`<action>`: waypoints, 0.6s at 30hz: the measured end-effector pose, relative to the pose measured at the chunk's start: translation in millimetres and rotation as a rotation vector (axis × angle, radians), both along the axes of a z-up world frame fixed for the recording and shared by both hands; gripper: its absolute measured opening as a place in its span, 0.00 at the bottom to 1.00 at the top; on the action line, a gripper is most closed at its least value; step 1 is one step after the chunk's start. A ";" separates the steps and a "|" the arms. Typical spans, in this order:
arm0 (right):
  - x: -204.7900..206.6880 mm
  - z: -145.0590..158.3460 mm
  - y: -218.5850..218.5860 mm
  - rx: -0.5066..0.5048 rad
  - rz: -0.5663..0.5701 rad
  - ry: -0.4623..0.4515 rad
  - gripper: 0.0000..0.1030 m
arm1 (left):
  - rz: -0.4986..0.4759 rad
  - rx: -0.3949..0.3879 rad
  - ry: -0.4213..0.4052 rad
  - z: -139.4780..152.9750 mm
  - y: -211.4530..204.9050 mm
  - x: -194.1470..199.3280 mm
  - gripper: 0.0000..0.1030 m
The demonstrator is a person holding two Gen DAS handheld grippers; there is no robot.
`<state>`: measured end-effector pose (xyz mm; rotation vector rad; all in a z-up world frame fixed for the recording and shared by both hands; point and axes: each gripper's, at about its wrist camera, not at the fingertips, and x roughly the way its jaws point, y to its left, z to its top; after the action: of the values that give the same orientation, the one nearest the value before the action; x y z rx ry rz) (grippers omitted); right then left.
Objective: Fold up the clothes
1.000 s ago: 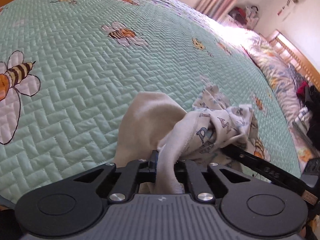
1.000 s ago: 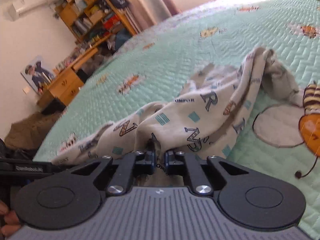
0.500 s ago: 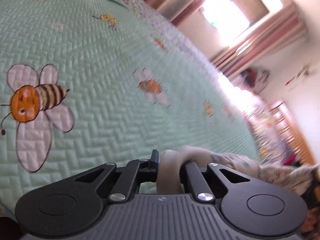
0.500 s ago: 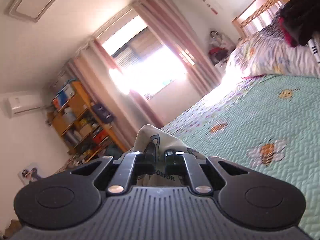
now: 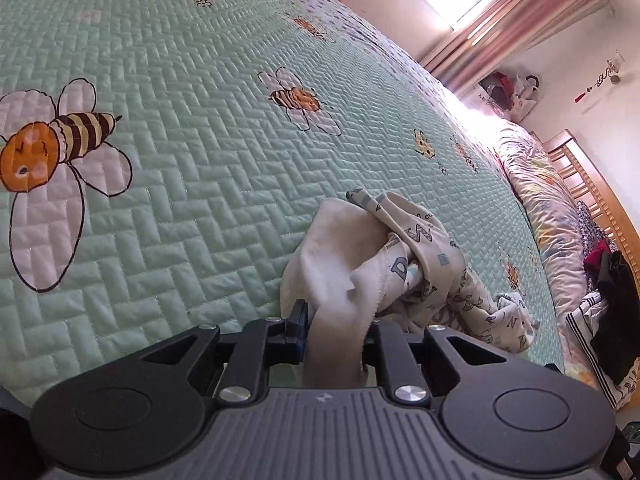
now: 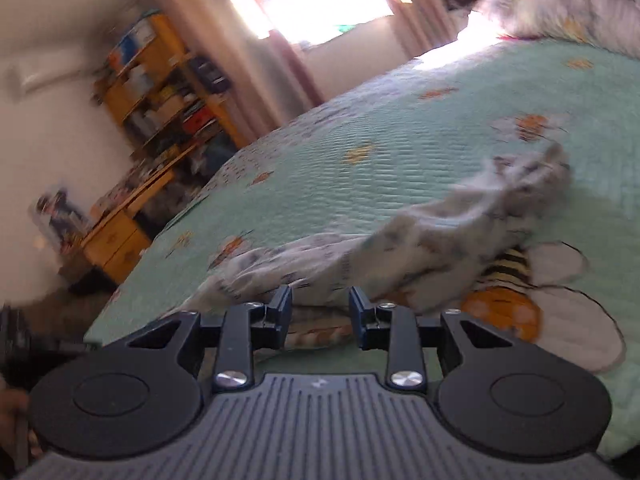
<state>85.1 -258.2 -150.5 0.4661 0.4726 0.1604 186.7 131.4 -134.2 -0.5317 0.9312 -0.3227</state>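
Observation:
A cream garment printed with letters (image 5: 400, 264) lies bunched on the green bee-pattern quilt (image 5: 200, 140). My left gripper (image 5: 334, 332) is shut on a fold of its plain inner side, with the rest trailing off to the right. In the right wrist view the same garment (image 6: 420, 240) lies stretched across the quilt (image 6: 380, 140), blurred by motion. My right gripper (image 6: 319, 312) is open, its jaws apart just in front of the garment's near edge, holding nothing.
A floral duvet (image 5: 536, 184) and dark clothes (image 5: 612, 312) lie along the wooden headboard (image 5: 592, 184) at right. A wooden bookshelf (image 6: 168, 92) and desk (image 6: 120, 232) stand beyond the bed's far side. Curtains frame a bright window (image 6: 320, 4).
My right gripper has let go of the garment and opened, and the garment has dropped back onto the quilt. My left gripper has kept its hold and tilted back down toward the bed.

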 end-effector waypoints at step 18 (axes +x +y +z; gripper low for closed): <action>92.9 -33.2 149.7 -0.393 0.180 -0.007 0.17 | -0.040 -0.004 -0.050 11.8 -0.3 -0.8 0.17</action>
<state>178.0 -108.4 -183.7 0.0379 0.5251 0.2361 185.9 131.1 -122.4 -0.5074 0.8938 -0.3726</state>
